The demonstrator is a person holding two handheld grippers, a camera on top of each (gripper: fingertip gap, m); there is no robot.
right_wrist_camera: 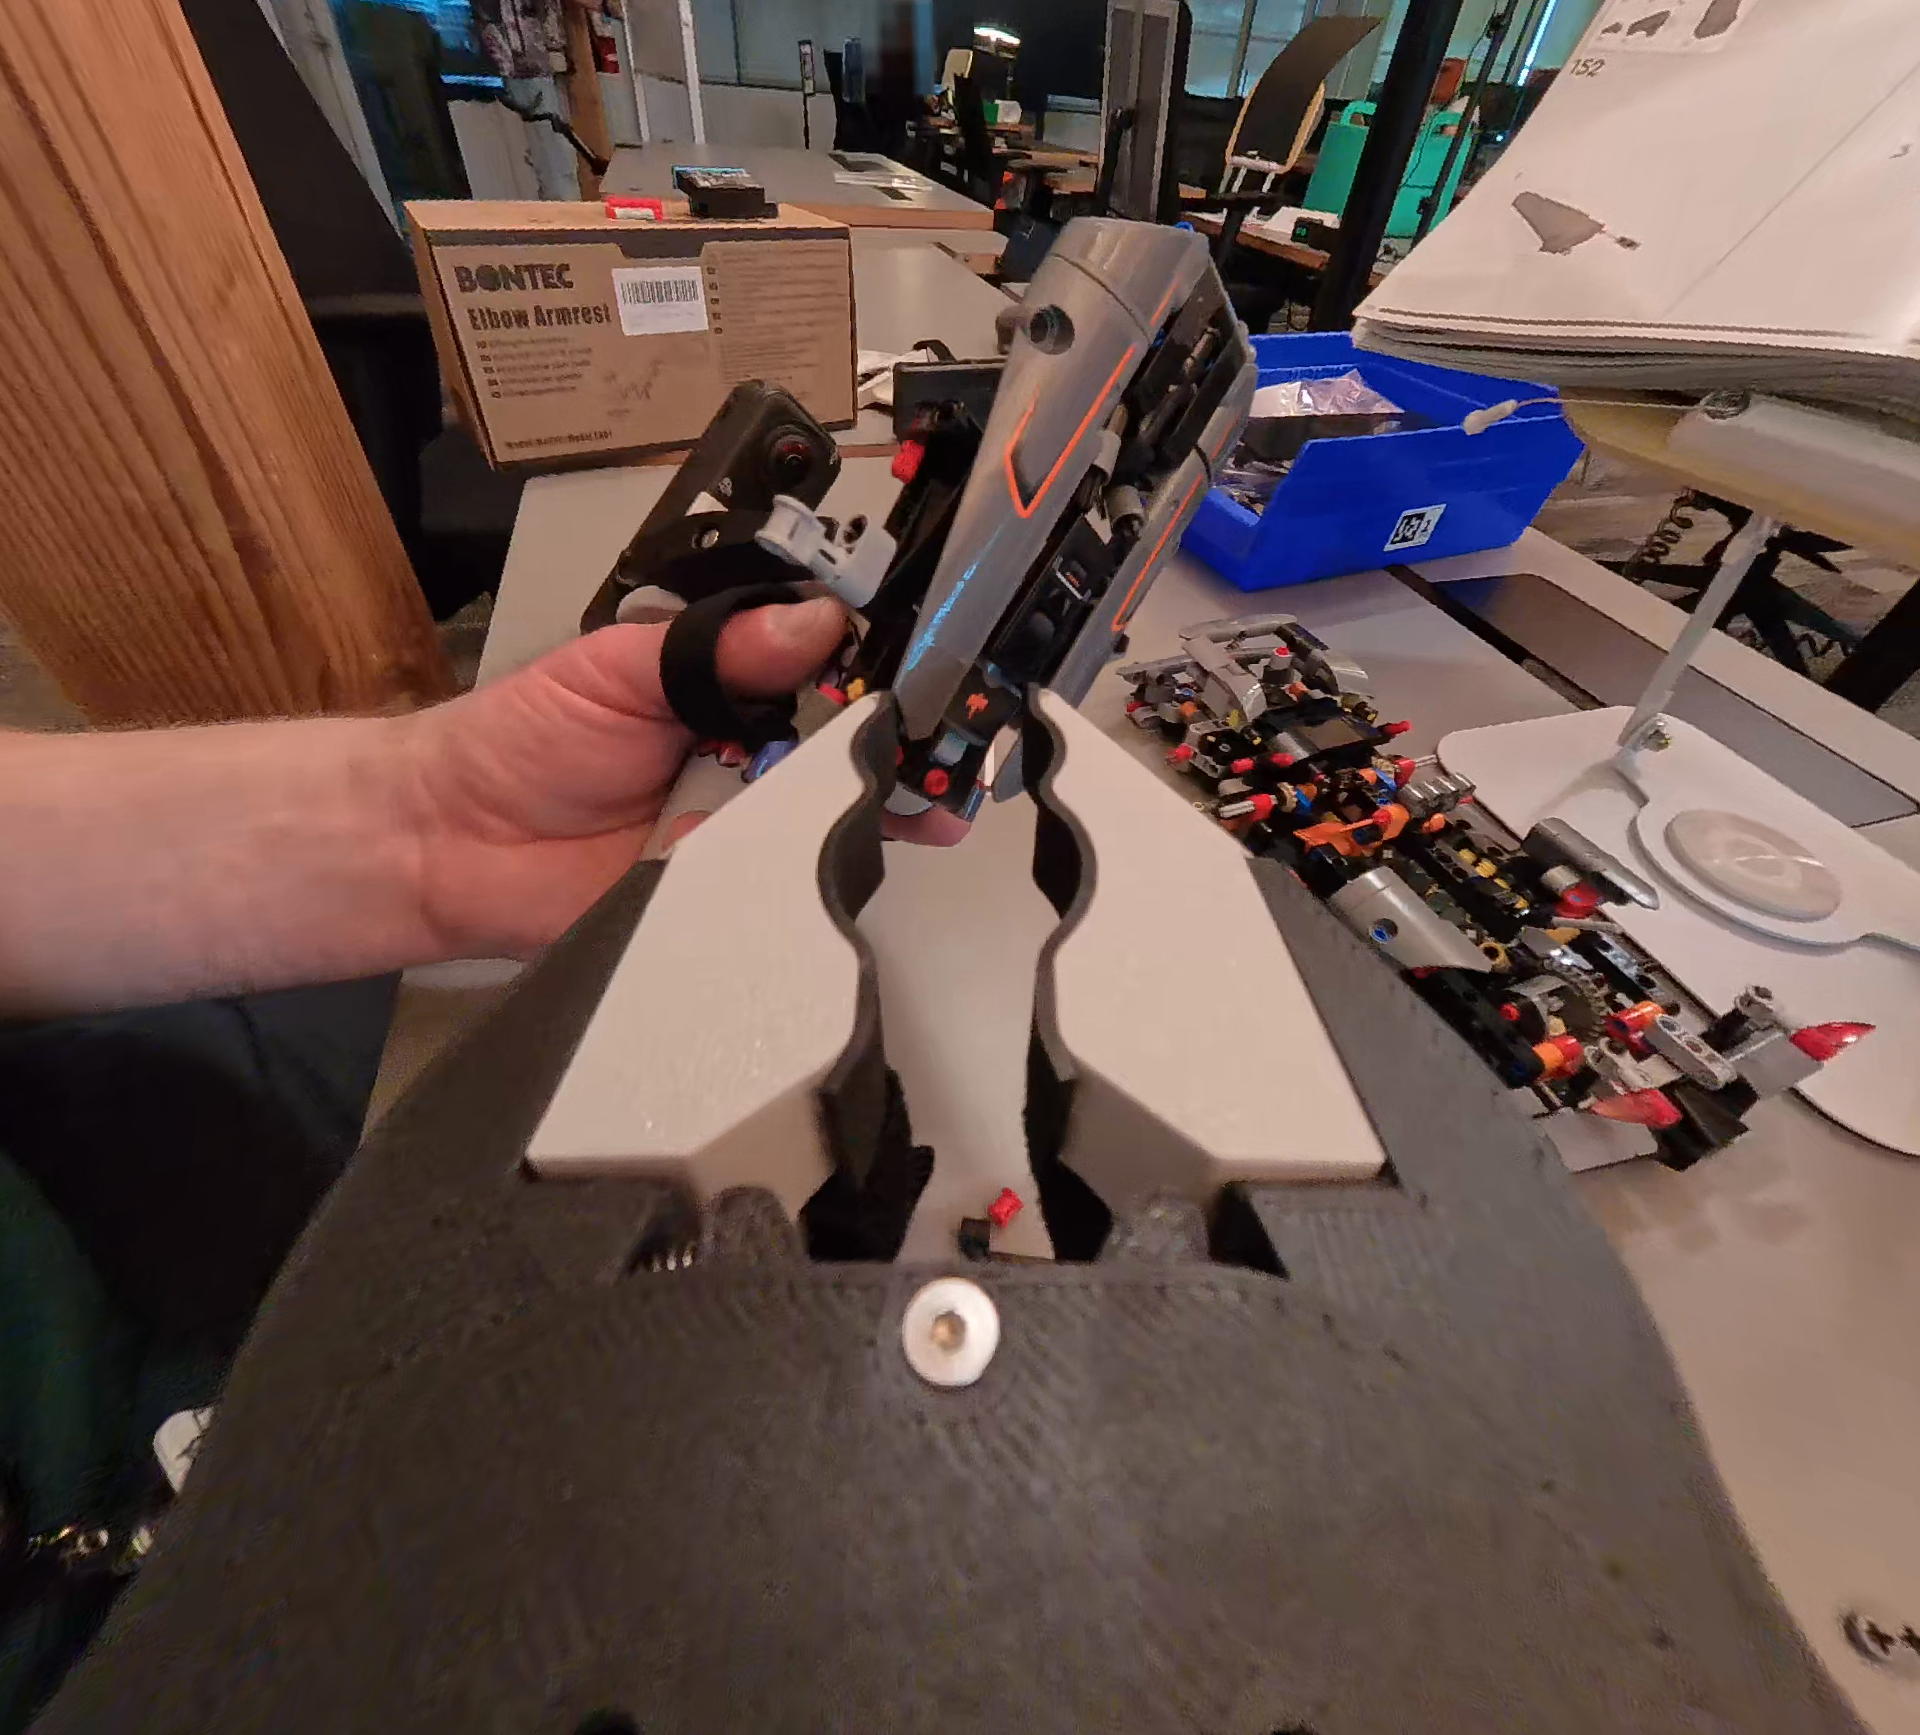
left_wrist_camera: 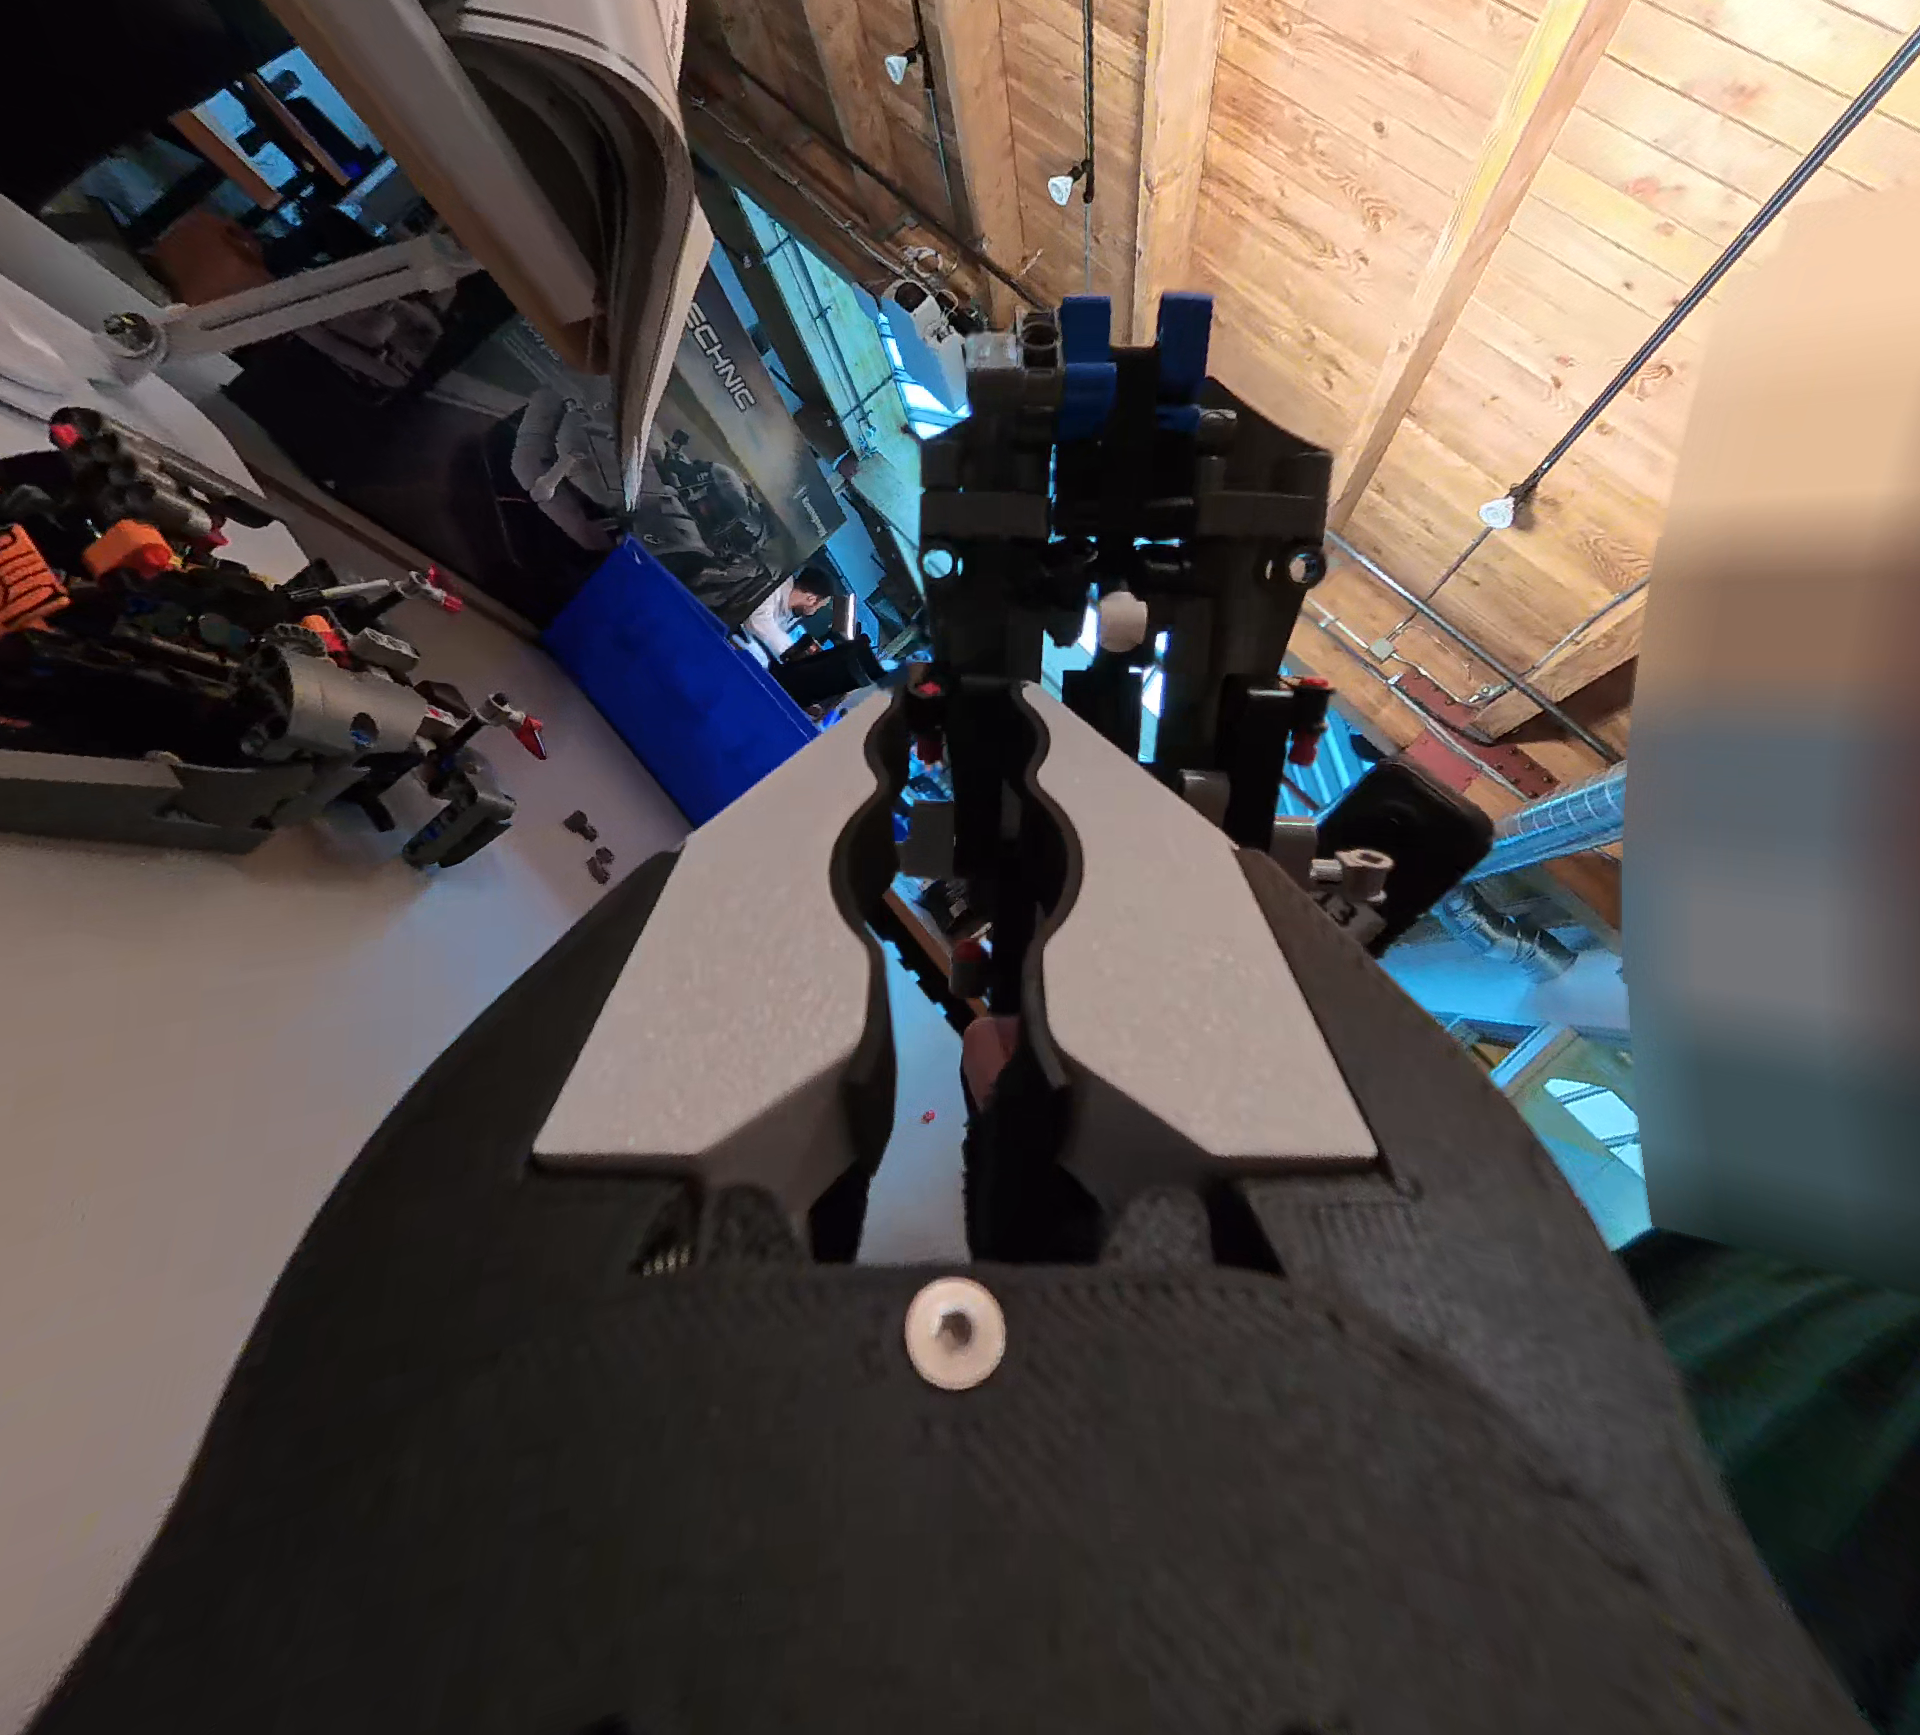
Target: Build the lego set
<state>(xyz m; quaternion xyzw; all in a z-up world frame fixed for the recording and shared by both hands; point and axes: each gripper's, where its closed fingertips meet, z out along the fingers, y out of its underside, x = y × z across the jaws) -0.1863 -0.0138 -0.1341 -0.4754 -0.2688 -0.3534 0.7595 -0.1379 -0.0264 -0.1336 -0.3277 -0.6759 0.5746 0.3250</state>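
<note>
**Grippers Close In on Half-Built Lego Body Section**

Clamped between the pale, wavy-edged fingers of the left gripper (left_wrist_camera: pixel 958 698) is a dark lego sub-assembly (left_wrist_camera: pixel 1127 532), a blocky frame of black beams capped with blue pins, raised toward a wood-plank ceiling (left_wrist_camera: pixel 1455 75). From the right wrist view the same piece appears as a tapered grey panel section (right_wrist_camera: pixel 1081 480) with smooth curved shells and thin orange striping, tilted up and leaning right. The right gripper (right_wrist_camera: pixel 954 709) has its matte grey fingers parted, their tips on either side of the section's lower end; whether they touch it cannot be told. A bare hand (right_wrist_camera: pixel 582 750), a black strap looped over one finger, holds the left gripper's handle just to the left. On the grey table (right_wrist_camera: pixel 1714 1270) to the right lies the long lego chassis (right_wrist_camera: pixel 1455 875), a dense lattice of black beams, gears and red, orange and yellow pins. Two tiny loose pieces, one red (right_wrist_camera: pixel 1004 1205), sit on the tabletop between the right gripper's fingers. Beyond stand a glossy blue plastic parts bin (right_wrist_camera: pixel 1392 480), an open instruction booklet (right_wrist_camera: pixel 1704 210) on a white stand, and a cardboard box (right_wrist_camera: pixel 634 324).
</note>
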